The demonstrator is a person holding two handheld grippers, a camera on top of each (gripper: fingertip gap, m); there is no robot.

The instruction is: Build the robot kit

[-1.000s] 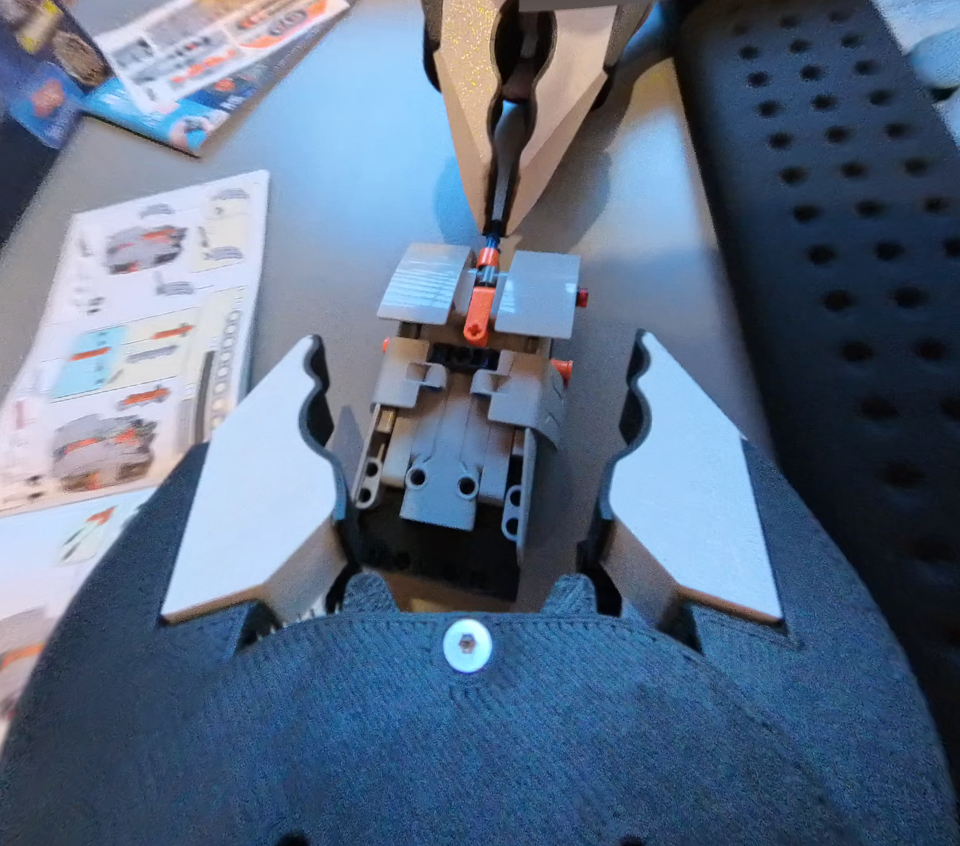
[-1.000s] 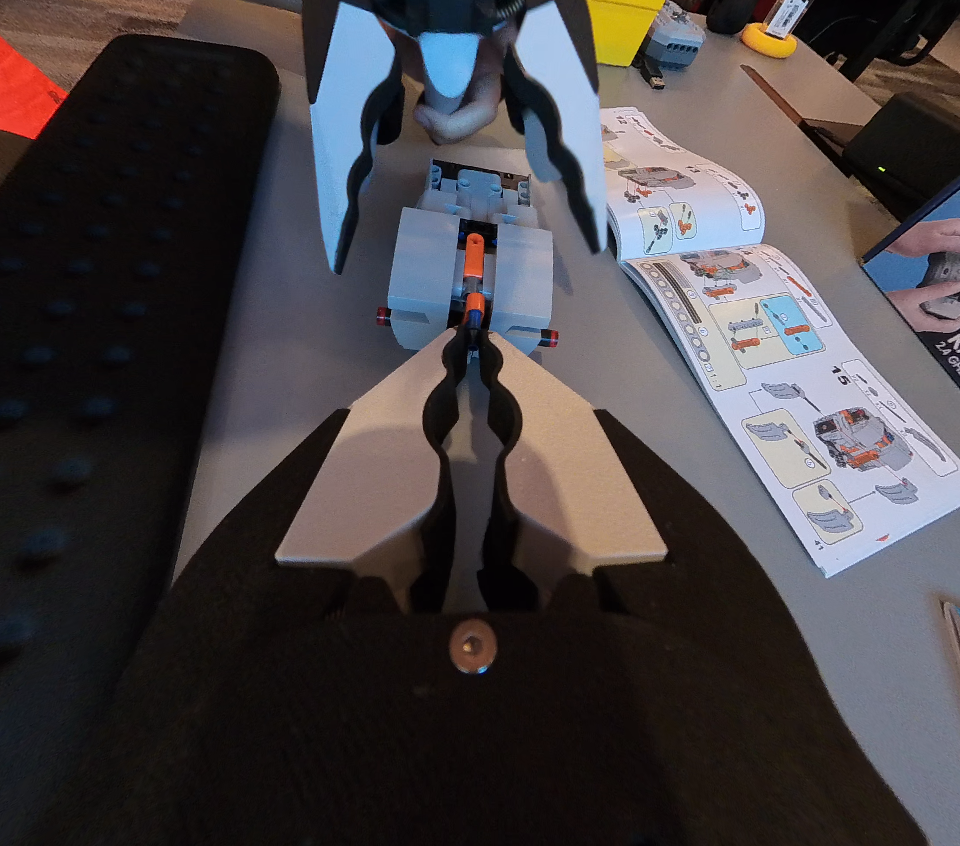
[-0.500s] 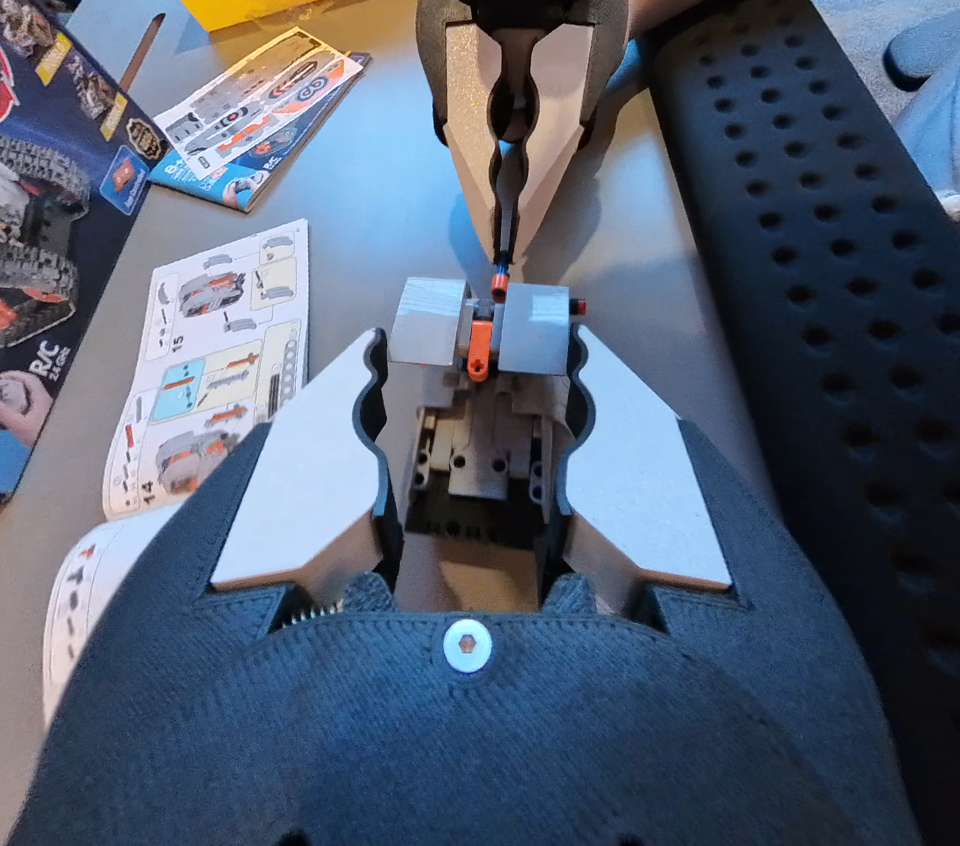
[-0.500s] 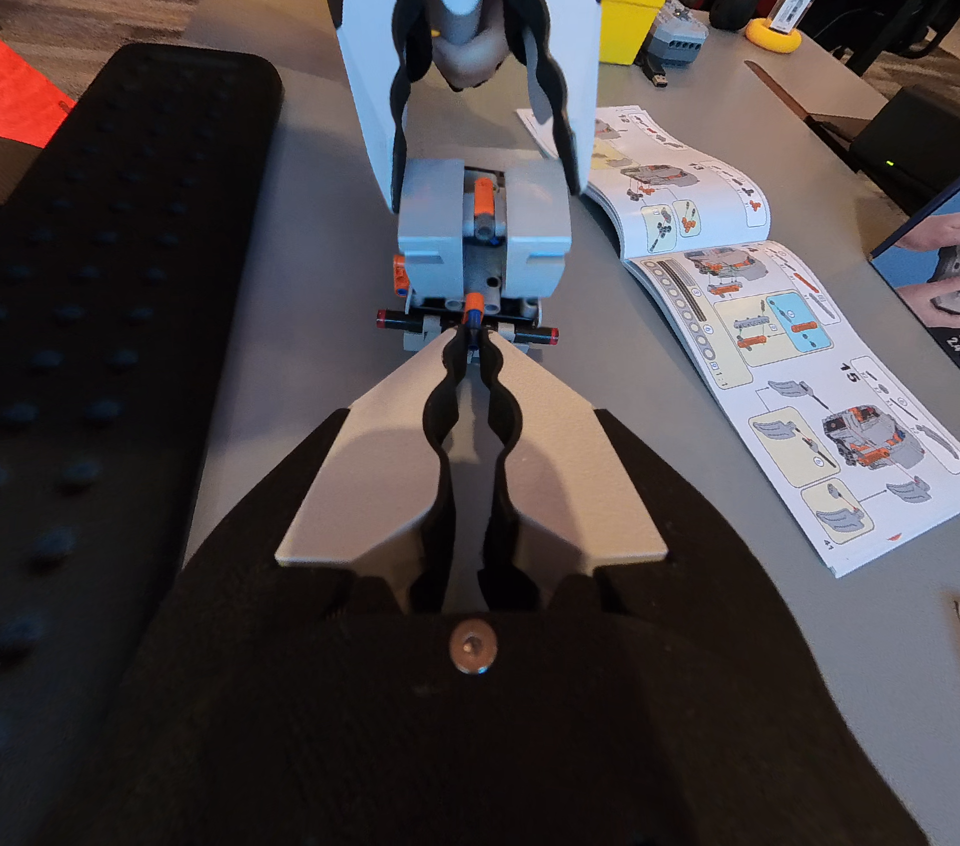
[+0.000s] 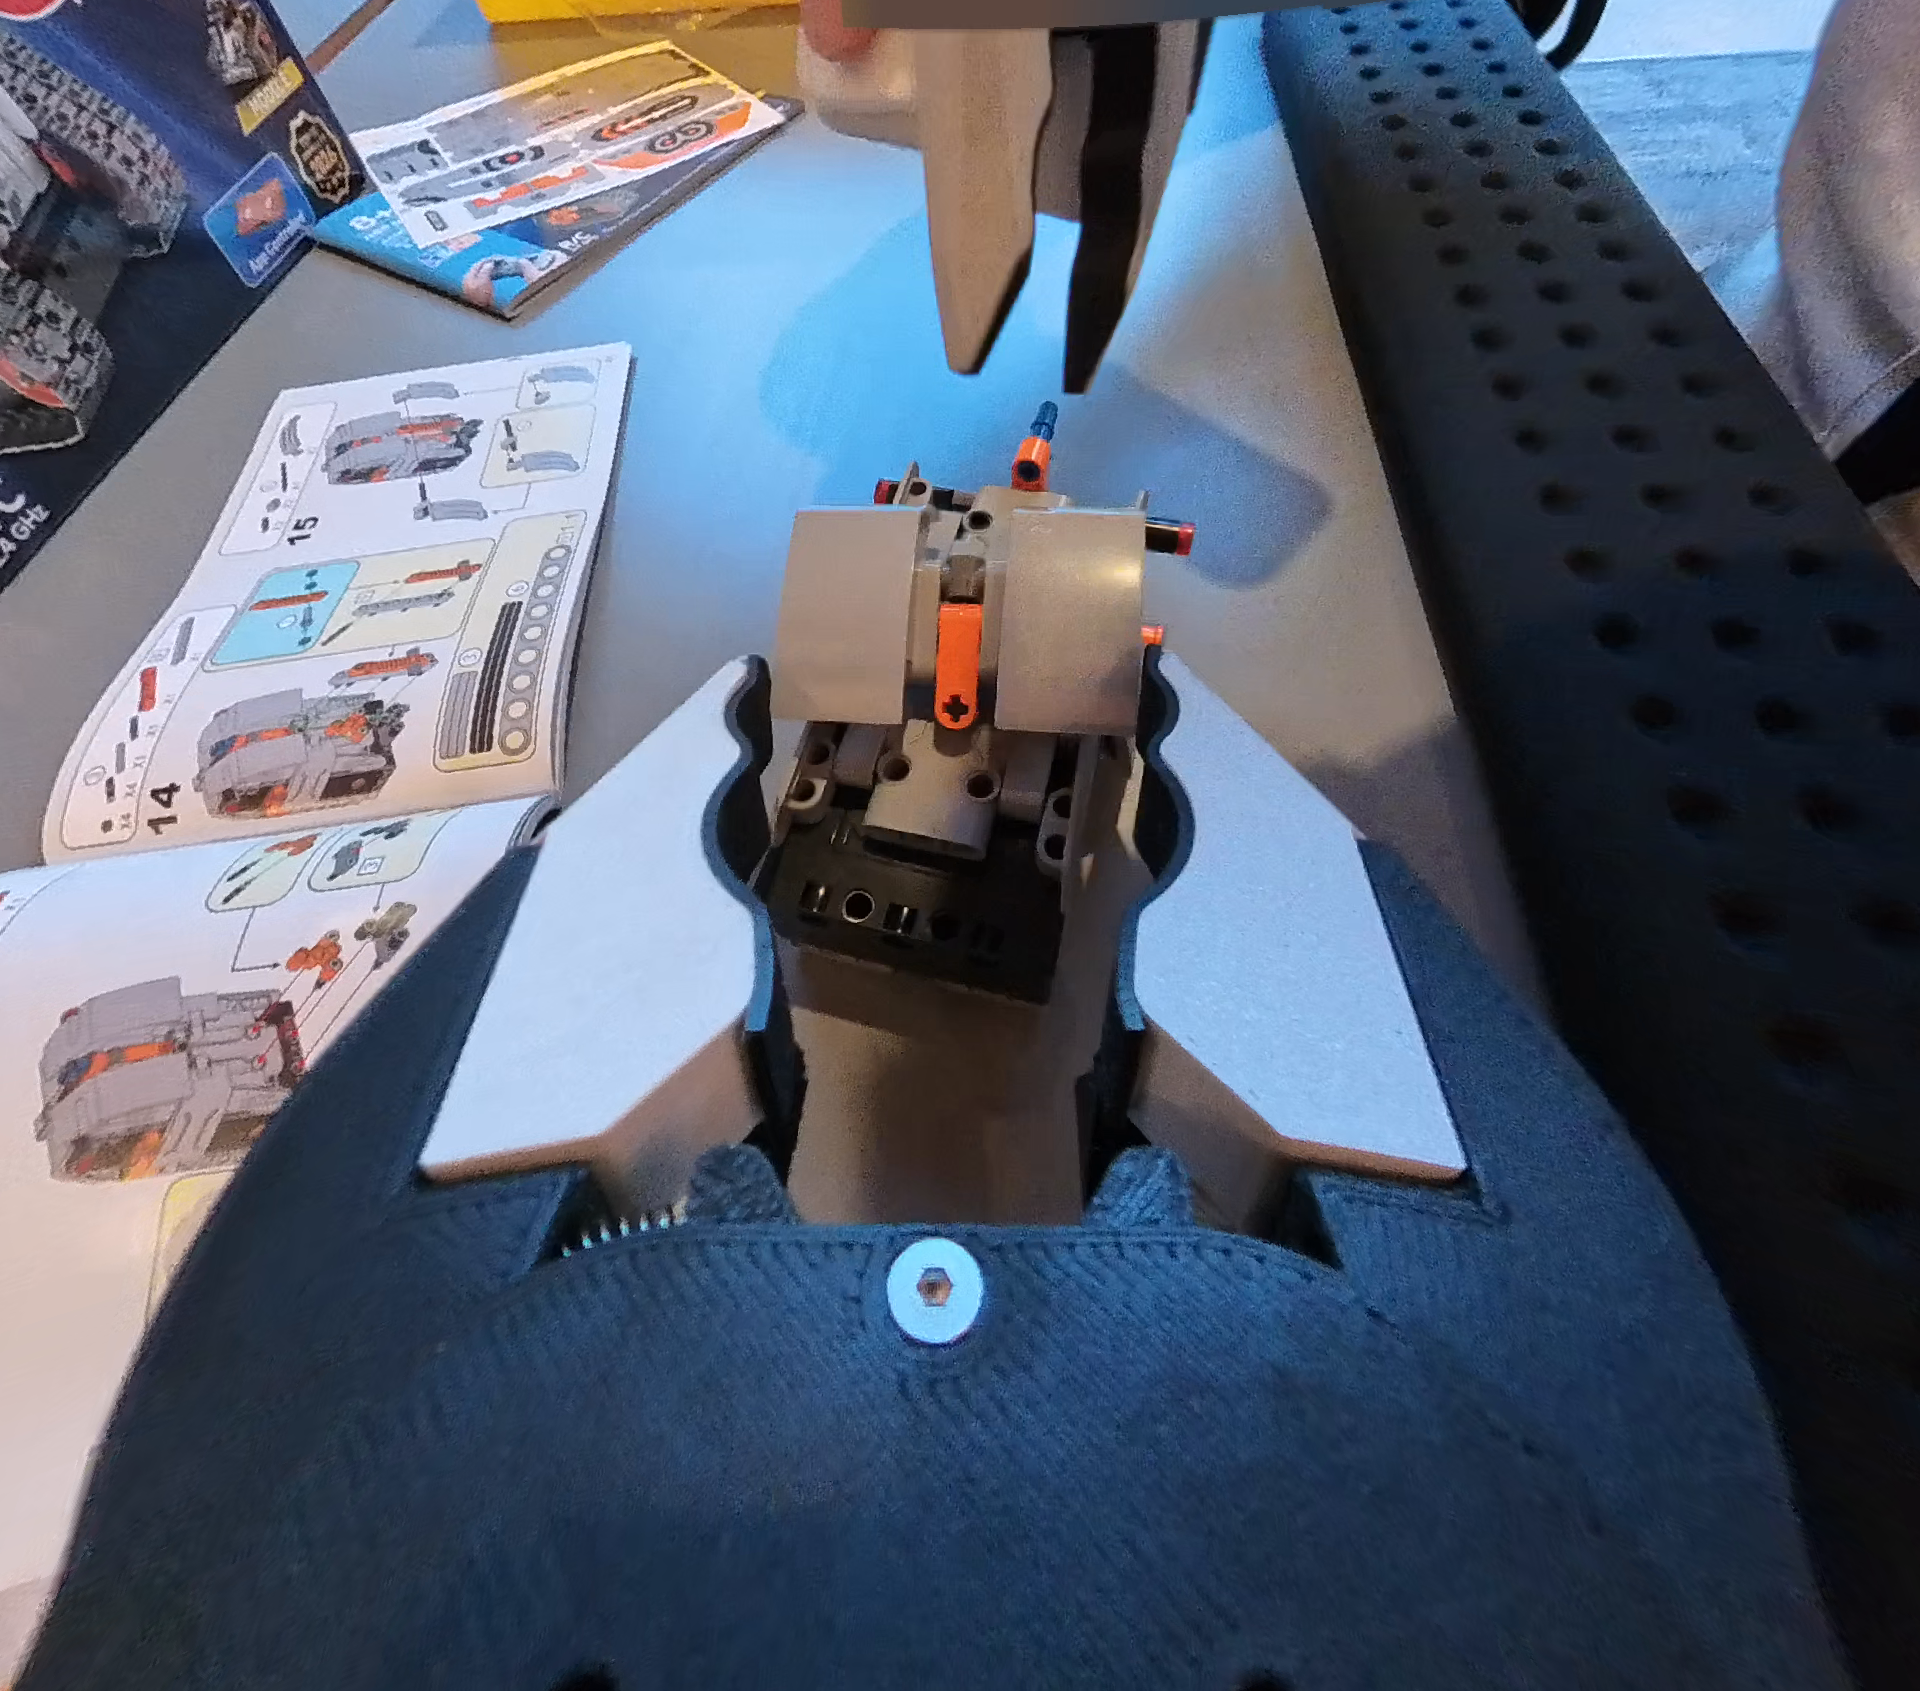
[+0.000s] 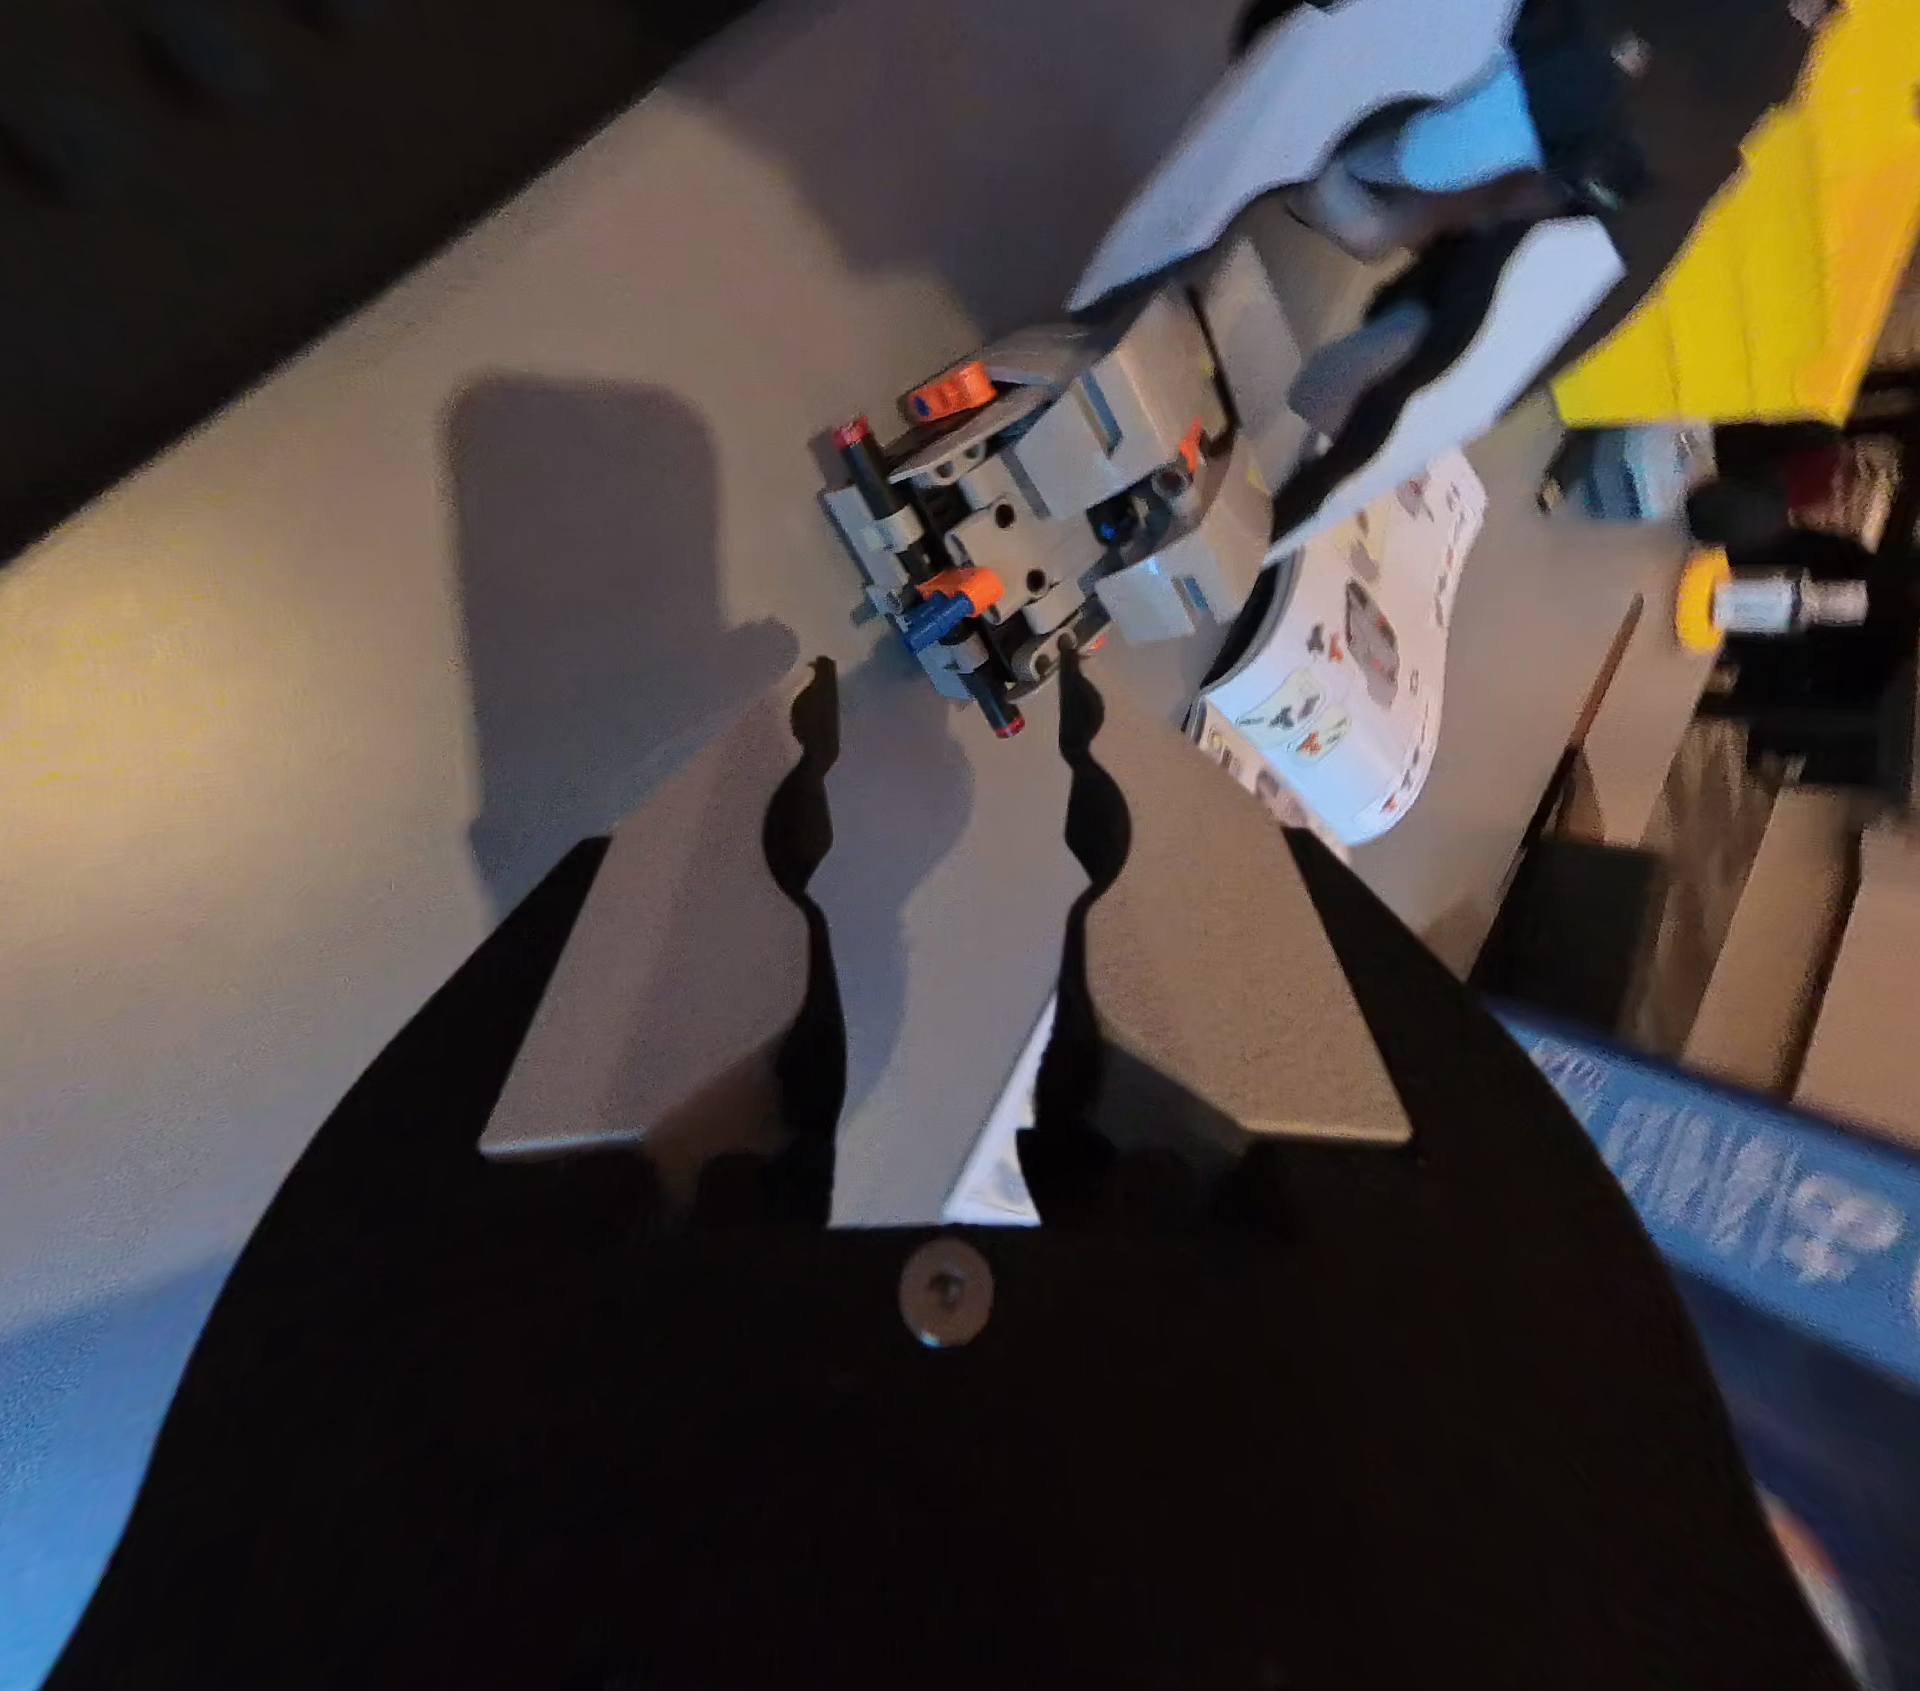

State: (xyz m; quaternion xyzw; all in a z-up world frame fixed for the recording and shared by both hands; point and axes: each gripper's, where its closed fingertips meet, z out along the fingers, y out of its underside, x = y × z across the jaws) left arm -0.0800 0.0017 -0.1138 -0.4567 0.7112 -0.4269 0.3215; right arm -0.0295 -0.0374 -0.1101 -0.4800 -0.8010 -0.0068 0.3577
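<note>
My left tool (image 5: pixel 951 794) clamps the grey brick model (image 5: pixel 961 665); my right tool (image 6: pixel 940 685), parted and empty, hovers just before its blue-tipped pin (image 6: pixel 935 615).

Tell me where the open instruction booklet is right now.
In the left wrist view, the open instruction booklet lies on the grey table, left of the grey brick model.

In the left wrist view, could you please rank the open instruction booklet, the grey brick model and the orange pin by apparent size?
1. Open instruction booklet, partly cut off
2. Grey brick model, nearer the camera, so less certain
3. Orange pin
</note>
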